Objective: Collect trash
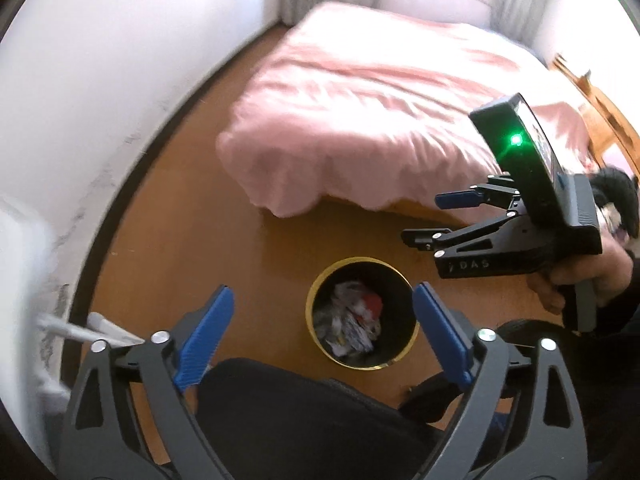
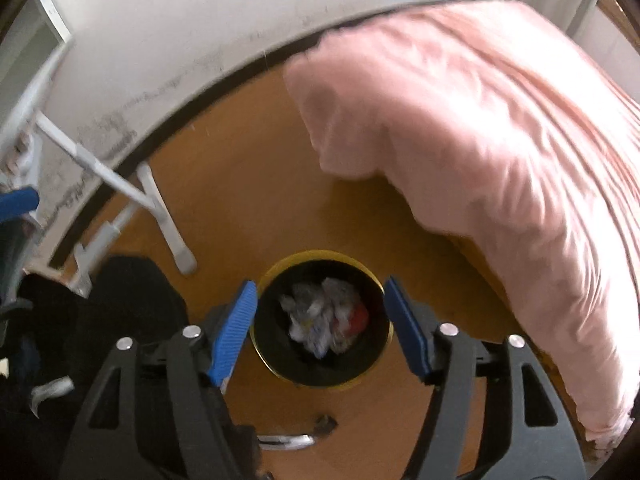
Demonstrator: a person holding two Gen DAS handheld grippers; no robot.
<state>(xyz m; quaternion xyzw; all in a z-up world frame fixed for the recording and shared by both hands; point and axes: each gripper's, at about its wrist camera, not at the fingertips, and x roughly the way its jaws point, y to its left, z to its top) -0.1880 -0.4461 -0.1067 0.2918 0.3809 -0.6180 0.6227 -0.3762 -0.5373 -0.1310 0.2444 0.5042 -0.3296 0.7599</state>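
We are hovering beside the bed with the rumpled pink cover [image 1: 360, 120], over the orange-brown wooden floor [image 1: 192, 240]. The round black bin with a gold rim [image 2: 322, 385] is holding crumpled white and red trash [image 2: 324, 320]. Left hand-held gripper [image 1: 323, 330] and right hand-held gripper [image 2: 320, 324] are both gaping, empty. Reaching in askew, we are risking tipping the bin; blur is possibly hiding loose scraps.

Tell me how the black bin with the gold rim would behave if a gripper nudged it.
The bin looks tall and narrow, so a push near its rim might tip it. It holds only crumpled paper, so it is probably light and may slide easily on the smooth wooden floor.
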